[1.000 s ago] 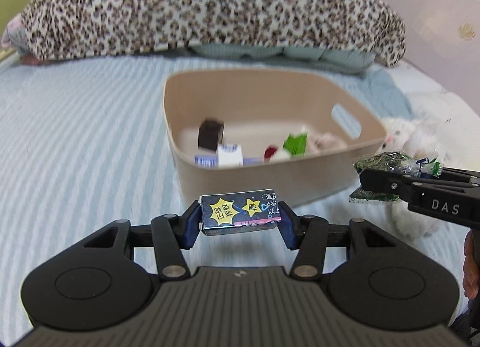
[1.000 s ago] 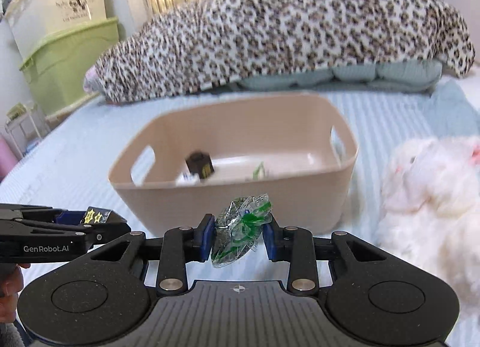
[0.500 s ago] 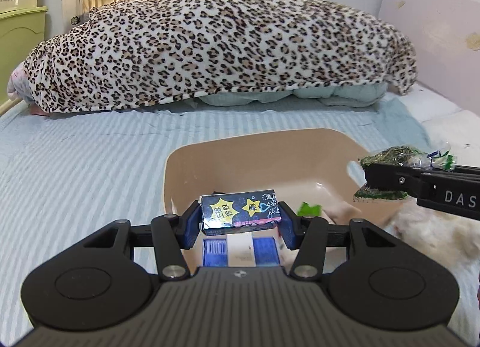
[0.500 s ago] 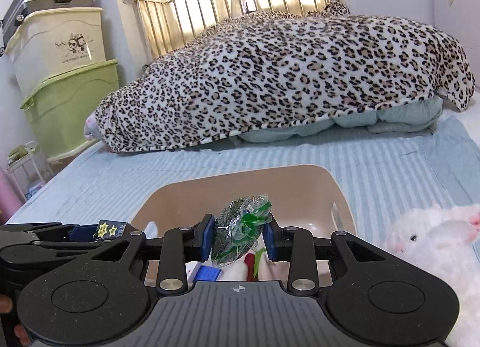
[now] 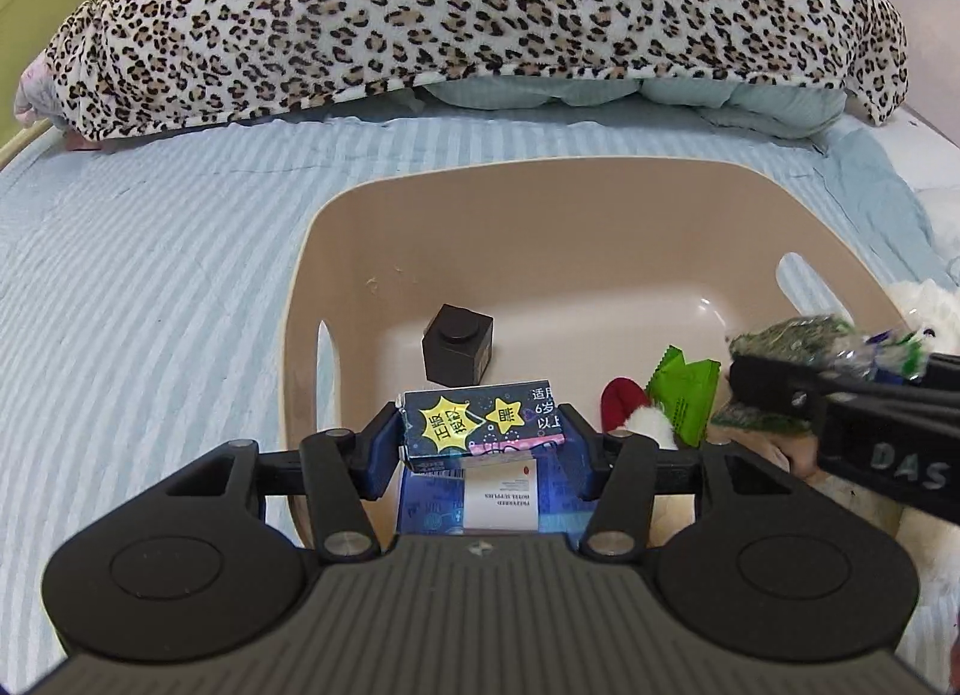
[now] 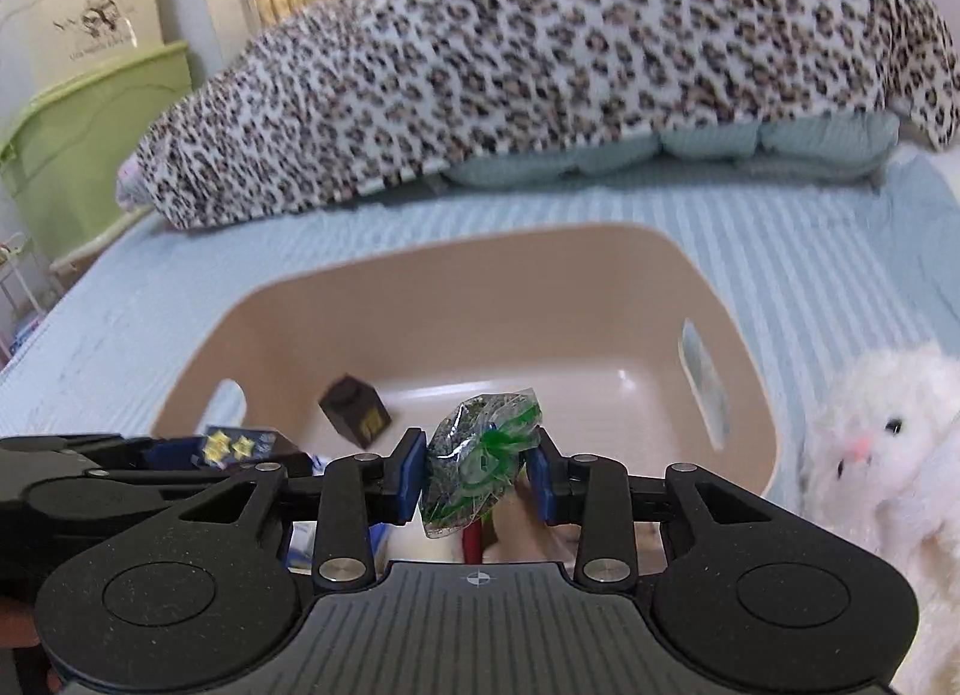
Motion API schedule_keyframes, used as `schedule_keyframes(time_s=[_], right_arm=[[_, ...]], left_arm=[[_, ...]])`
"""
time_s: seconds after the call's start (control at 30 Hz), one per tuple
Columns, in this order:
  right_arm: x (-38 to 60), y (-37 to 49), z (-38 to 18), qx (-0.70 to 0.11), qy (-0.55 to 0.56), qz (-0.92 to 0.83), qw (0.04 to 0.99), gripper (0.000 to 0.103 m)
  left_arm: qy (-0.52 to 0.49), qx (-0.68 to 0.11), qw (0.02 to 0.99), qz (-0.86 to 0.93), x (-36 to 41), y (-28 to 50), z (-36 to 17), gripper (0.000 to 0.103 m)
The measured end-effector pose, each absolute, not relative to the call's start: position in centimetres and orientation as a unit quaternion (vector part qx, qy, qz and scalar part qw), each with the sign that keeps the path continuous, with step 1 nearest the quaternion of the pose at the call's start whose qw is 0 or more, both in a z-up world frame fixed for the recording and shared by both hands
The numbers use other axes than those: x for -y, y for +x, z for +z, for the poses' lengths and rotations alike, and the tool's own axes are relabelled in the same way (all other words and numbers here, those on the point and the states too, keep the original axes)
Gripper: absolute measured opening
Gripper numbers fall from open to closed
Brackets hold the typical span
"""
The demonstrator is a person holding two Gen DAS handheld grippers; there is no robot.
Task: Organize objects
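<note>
My left gripper (image 5: 483, 428) is shut on a small dark blue box with yellow stars (image 5: 483, 424) and holds it over the near part of a beige plastic basket (image 5: 540, 179). My right gripper (image 6: 477, 476) is shut on a clear packet with green contents (image 6: 480, 470), also above the basket (image 6: 480, 251). In the basket lie a black cube (image 5: 459, 350), a green sachet (image 5: 687, 389), a red and white item (image 5: 627, 404) and a blue and white box (image 5: 492, 497). The right gripper with its packet (image 5: 804, 338) shows at the right of the left wrist view.
The basket stands on a bed with a light blue striped sheet (image 5: 150, 275). A leopard-print blanket (image 5: 450, 11) lies along the far side. A white plush toy (image 6: 882, 455) sits right of the basket. Green and cream storage boxes (image 6: 78, 113) stand at the left.
Both grippers have risen from in front of the basket and moved forward over it, now looking down into it. Each still holds its item.
</note>
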State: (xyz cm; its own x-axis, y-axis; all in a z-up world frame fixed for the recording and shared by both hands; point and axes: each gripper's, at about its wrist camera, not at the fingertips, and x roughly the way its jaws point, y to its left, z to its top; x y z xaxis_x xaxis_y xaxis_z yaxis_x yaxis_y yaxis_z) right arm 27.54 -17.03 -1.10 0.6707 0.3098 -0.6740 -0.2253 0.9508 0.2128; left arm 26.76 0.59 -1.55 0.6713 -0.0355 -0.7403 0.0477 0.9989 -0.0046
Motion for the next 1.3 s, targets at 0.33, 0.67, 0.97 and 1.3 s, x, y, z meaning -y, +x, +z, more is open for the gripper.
schedule_keyframes(time_s=[0.33, 0.67, 0.97, 1.3], right_arm=[[17.6, 25.1, 1.3, -0.342, 0.016, 0.132, 0.93, 0.079], [17.8, 21.5, 3.8, -0.326, -0.009, 0.117, 0.938, 0.094], [18.0, 17.8, 5.0, -0.324, -0.015, 0.116, 0.939, 0.101], [17.6, 13.8, 5.5, -0.326, -0.003, 0.125, 0.937, 0.103]], left_arm=[[-0.004, -0.393, 0.919, -0.027, -0.7, 25.7, 1.2, 0.088], [0.007, -0.385, 0.922, -0.02, -1.3, 22.7, 3.0, 0.089], [0.01, -0.383, 0.923, -0.021, -2.4, 18.6, 4.4, 0.089], [0.008, -0.372, 0.928, -0.03, -2.9, 13.8, 5.7, 0.089]])
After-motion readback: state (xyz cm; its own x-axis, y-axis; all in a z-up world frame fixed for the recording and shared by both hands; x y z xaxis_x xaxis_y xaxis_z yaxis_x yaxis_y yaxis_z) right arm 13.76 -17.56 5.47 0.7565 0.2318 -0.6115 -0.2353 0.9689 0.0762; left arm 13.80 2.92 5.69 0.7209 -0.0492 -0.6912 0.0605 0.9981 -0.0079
